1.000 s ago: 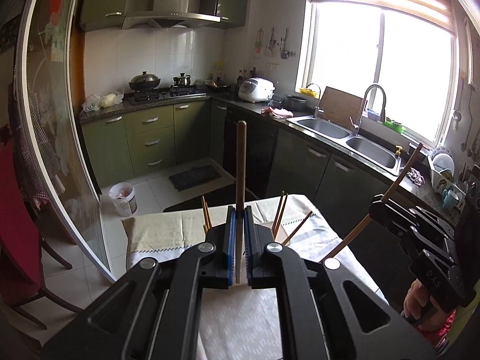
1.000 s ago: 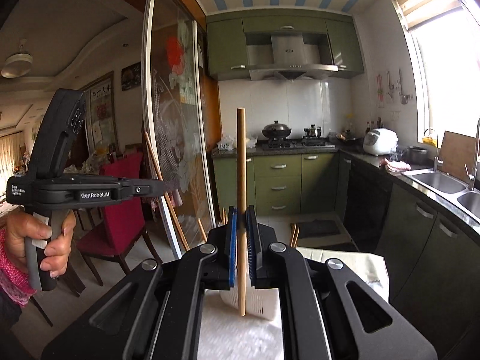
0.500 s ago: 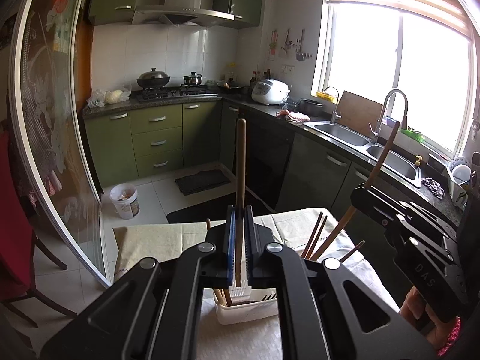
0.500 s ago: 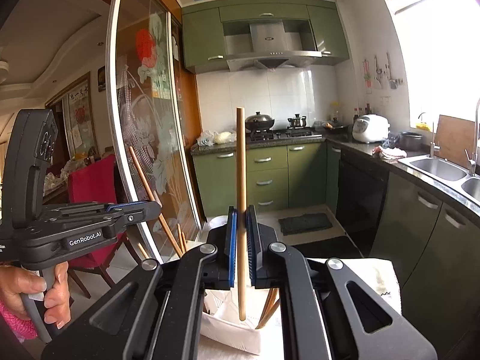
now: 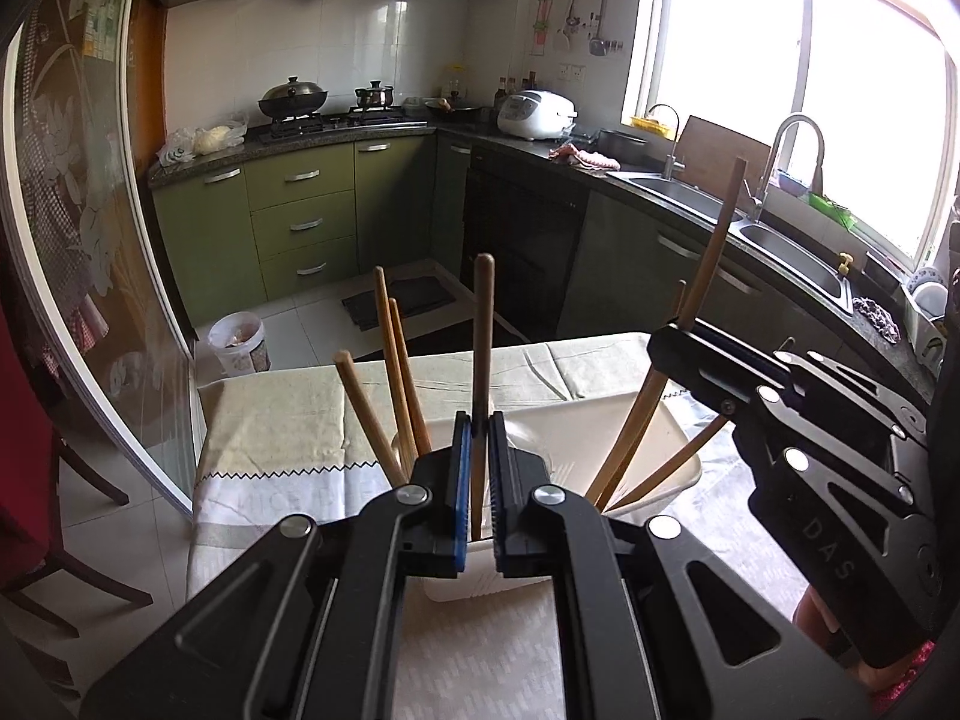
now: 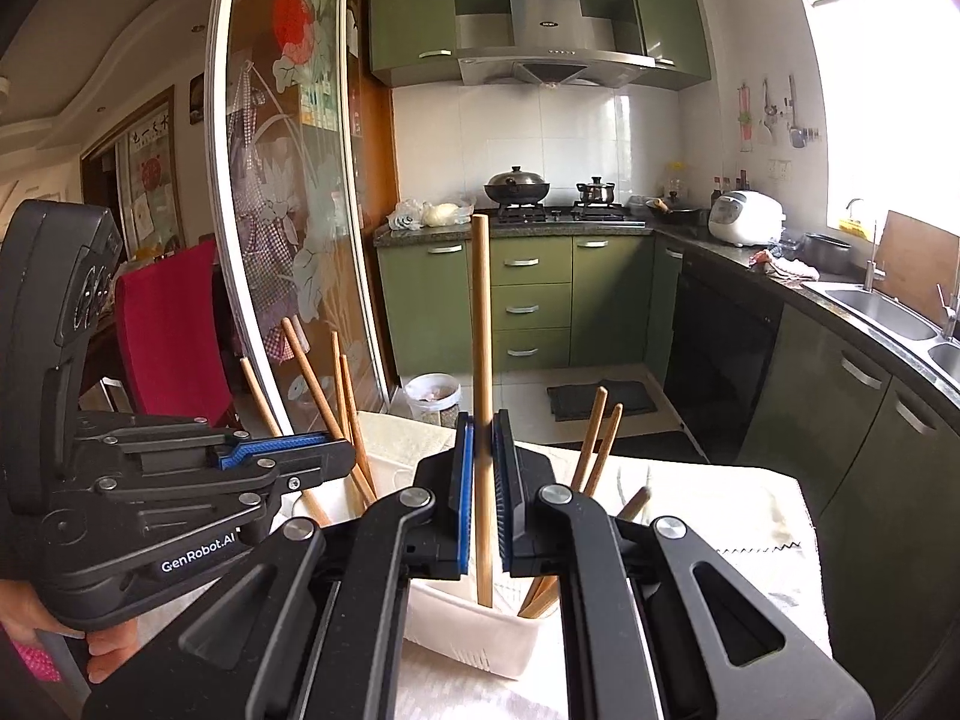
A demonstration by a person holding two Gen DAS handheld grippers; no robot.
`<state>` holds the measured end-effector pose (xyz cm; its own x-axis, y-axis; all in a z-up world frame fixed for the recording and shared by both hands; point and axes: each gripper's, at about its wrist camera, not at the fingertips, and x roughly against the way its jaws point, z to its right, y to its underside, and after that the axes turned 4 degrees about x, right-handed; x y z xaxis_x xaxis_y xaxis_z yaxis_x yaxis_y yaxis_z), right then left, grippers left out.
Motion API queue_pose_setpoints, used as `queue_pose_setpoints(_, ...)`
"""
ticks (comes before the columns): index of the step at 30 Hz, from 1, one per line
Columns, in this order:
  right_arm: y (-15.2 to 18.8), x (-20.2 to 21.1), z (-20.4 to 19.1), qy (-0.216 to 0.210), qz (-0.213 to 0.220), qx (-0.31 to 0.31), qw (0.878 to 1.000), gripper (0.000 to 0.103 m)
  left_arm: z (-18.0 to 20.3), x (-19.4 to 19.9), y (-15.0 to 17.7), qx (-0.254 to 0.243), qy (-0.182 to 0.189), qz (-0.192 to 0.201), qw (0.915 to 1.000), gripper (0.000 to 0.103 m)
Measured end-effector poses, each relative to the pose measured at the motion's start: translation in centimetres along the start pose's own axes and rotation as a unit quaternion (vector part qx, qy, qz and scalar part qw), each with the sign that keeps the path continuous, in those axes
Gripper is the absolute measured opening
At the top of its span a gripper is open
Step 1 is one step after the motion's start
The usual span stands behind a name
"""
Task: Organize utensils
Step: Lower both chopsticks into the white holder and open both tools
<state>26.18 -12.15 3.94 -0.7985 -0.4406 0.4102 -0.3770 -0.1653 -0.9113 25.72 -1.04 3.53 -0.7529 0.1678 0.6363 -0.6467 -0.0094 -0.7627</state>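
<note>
My left gripper (image 5: pixel 477 480) is shut on a dark wooden chopstick (image 5: pixel 482 348), held upright over a white plastic utensil basket (image 5: pixel 672 456) on the table. My right gripper (image 6: pixel 483 498) is shut on a lighter wooden chopstick (image 6: pixel 481 360), its lower tip inside the same basket (image 6: pixel 468 630). Several chopsticks lean in the basket's left part (image 5: pixel 390 384) and right part (image 5: pixel 654 468). The right gripper (image 5: pixel 690 354) shows at the right of the left wrist view, and the left gripper (image 6: pixel 288 456) shows at the left of the right wrist view.
The basket stands on a table with a pale cloth (image 5: pixel 276 420). Green kitchen cabinets (image 5: pixel 312 222), a stove with pots (image 5: pixel 294 102), a sink (image 5: pixel 774 240) and a glass sliding door (image 5: pixel 66 240) lie beyond. A red chair (image 6: pixel 168 330) stands to the left.
Both grippers have come down toward the basket with their chopsticks. The basket now fills the lower middle of both views, and the right chopstick's tip has entered it.
</note>
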Motion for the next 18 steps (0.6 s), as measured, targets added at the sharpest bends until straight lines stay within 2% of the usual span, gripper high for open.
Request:
queue_pose_setpoints(2, 0.5, -0.3, -0.3, 0.005, -0.003, 0.006, 1.000, 0.007, 0.1, -0.3, 0.4, -0.003, -0.003, -0.003, 1.0000, 0.006)
queue_pose_setpoints(4, 1.0, -0.3, -0.5, 0.004, -0.005, 0.008, 1.000, 0.007, 0.2, -0.5, 0.6, -0.007, -0.005, -0.006, 0.9999, 0.018)
queue_pose_setpoints(5, 1.0, -0.3, -0.5, 0.004, -0.005, 0.010, 1.000, 0.007, 0.2, -0.3, 0.6, -0.007, -0.003, -0.004, 1.0000, 0.029)
queue_pose_setpoints(8, 0.9, -0.2, -0.8, 0.005, -0.002, 0.012, 1.000, 0.007, 0.4, 0.9, 0.4, -0.011, -0.004, 0.016, 0.9998, 0.044)
queue_pose_setpoints(13, 1.1, 0.0, -0.9, 0.010, -0.001, 0.013, 1.000, 0.007, 0.5, 3.7, -0.2, -0.011, -0.004, 0.050, 0.9987, 0.049)
queue_pose_setpoints(18, 1.2, 0.1, -0.8, 0.009, 0.000, 0.010, 1.000, 0.008, 0.8, 4.7, 0.0, -0.019, -0.006, 0.057, 0.9982, 0.050)
